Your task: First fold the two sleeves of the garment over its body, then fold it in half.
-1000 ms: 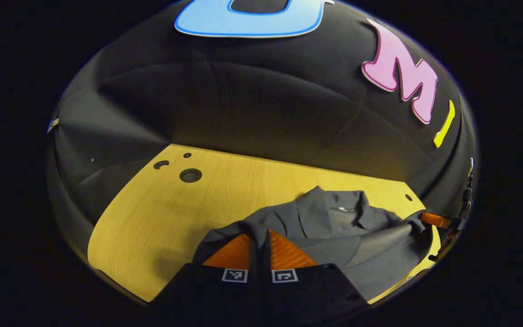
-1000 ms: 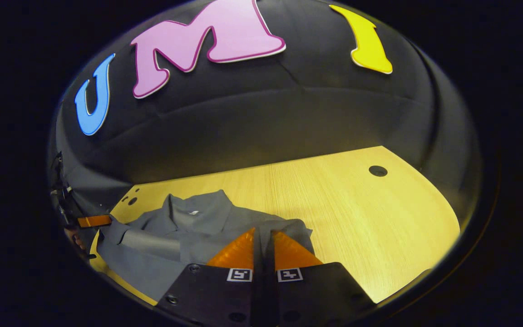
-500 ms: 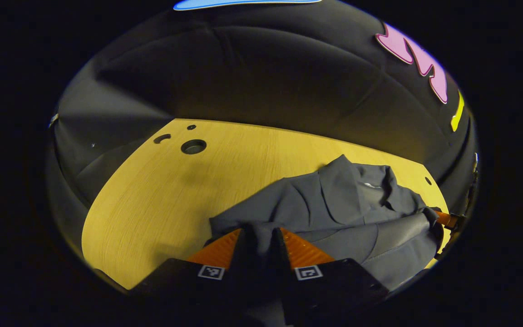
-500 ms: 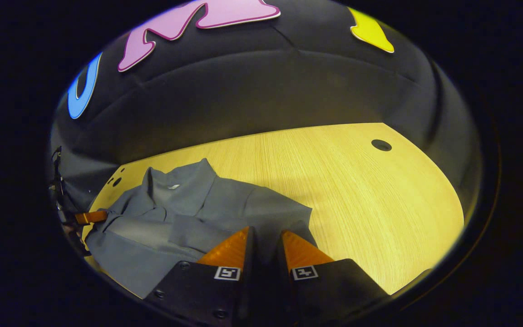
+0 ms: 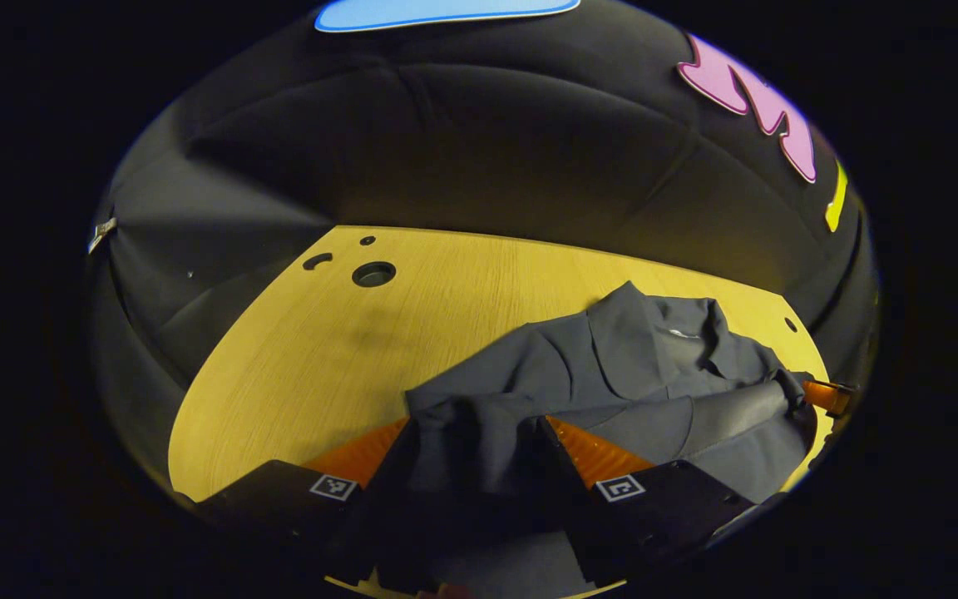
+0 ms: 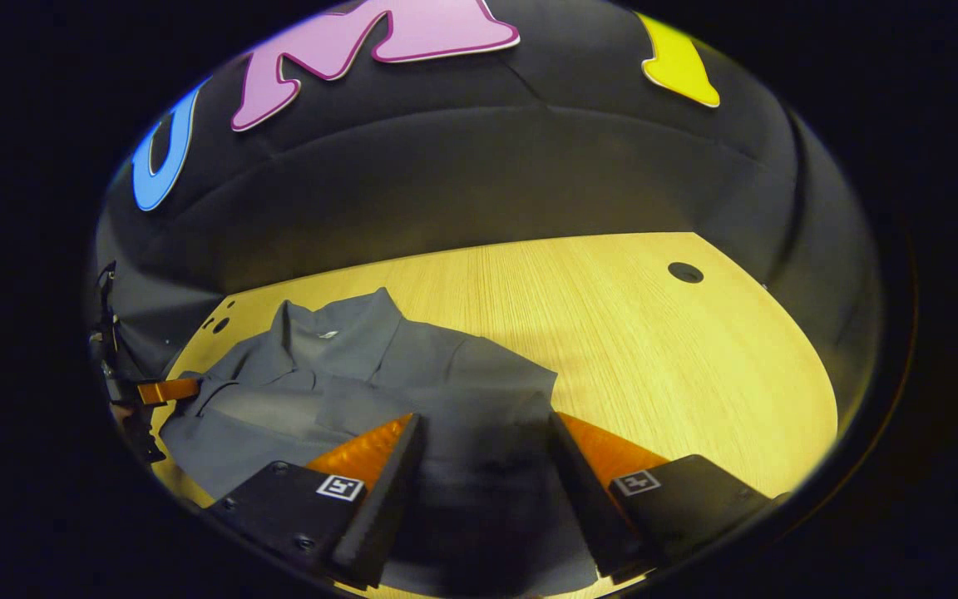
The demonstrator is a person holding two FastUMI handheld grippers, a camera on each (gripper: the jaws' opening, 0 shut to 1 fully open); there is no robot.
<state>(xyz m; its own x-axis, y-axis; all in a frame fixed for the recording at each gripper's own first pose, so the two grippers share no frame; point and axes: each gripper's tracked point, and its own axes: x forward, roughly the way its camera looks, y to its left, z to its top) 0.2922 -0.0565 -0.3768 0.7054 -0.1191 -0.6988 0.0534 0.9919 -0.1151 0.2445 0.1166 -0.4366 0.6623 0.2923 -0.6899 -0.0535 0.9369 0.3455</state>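
A grey collared garment point(image 5: 612, 374) lies on the wooden table point(image 5: 321, 366), its lower part doubled over toward the collar. My left gripper point(image 5: 475, 424) is open, its fingers spread wide over the garment's near left edge, with loose fabric lying between them. In the right gripper view the same garment point(image 6: 379, 366) spreads to the left, collar at the far end. My right gripper point(image 6: 483, 416) is open too, standing over the garment's near right corner. Each gripper shows small at the edge of the other's view: the right gripper point(image 5: 828, 395) and the left gripper point(image 6: 167, 389).
The table point(image 6: 654, 349) has bare wood to the right of the garment, with a round hole point(image 6: 685, 272) near its far corner. A larger hole point(image 5: 373, 274) and smaller ones sit at the far left corner. The black booth wall rises behind the table.
Both grippers were shut on the garment's edge and have opened wide, letting the fabric drop onto the body. The garment now lies flatter.
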